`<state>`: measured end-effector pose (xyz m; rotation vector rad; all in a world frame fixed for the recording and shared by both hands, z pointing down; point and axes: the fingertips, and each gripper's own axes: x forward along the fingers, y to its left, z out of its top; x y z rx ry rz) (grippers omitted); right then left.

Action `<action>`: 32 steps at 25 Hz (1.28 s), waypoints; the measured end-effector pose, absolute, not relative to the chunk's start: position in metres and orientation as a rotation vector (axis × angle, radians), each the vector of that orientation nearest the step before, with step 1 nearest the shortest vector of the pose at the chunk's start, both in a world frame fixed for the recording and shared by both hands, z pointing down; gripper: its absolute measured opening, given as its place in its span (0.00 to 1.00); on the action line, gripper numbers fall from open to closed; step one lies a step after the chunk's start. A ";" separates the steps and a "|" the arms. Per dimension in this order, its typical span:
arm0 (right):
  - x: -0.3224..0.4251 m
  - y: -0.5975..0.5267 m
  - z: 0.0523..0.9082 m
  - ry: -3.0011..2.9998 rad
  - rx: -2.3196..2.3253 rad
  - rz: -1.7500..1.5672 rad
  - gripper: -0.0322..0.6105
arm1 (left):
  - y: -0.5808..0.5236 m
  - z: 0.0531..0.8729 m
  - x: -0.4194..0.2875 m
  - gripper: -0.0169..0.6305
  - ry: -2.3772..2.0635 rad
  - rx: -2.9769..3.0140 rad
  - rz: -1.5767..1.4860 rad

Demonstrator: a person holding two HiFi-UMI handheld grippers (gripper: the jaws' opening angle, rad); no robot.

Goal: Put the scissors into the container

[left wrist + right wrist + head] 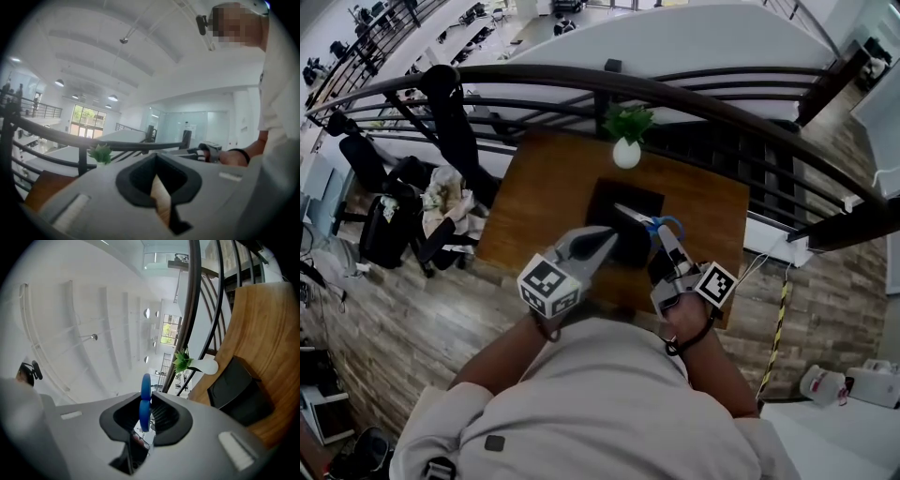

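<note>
Head view puts the person's two arms lowest in the picture, each ending in a hand-held gripper over a brown tabletop (534, 202). The left hand-held gripper (605, 237) has its jaws drawn narrow, almost together, with nothing between them; in the left gripper view only a thin sliver of wood shows through the slit. The right hand-held gripper (661, 234) is clamped on the blue handle of the scissors (649, 221), and the right gripper view shows that handle pinched upright between the jaws. The blades point away from the person, over the right part of the black container (609, 199), which sits in the middle of the tabletop. Beyond the container, at the far edge, stands a white vase (626, 154) with a green plant (629, 122). Behind it runs a dark railing (694, 92).
</note>
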<state>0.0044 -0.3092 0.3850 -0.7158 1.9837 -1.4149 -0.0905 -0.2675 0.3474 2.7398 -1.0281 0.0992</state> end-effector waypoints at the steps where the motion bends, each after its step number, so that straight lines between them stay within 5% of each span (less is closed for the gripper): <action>1: 0.005 -0.312 0.386 1.989 -0.706 -1.408 0.14 | -0.268 0.351 -0.088 0.03 -1.031 2.750 0.121; 32: -0.055 -0.362 0.614 2.055 -0.832 -1.757 0.14 | -0.355 0.514 -0.171 0.03 -0.871 2.547 0.348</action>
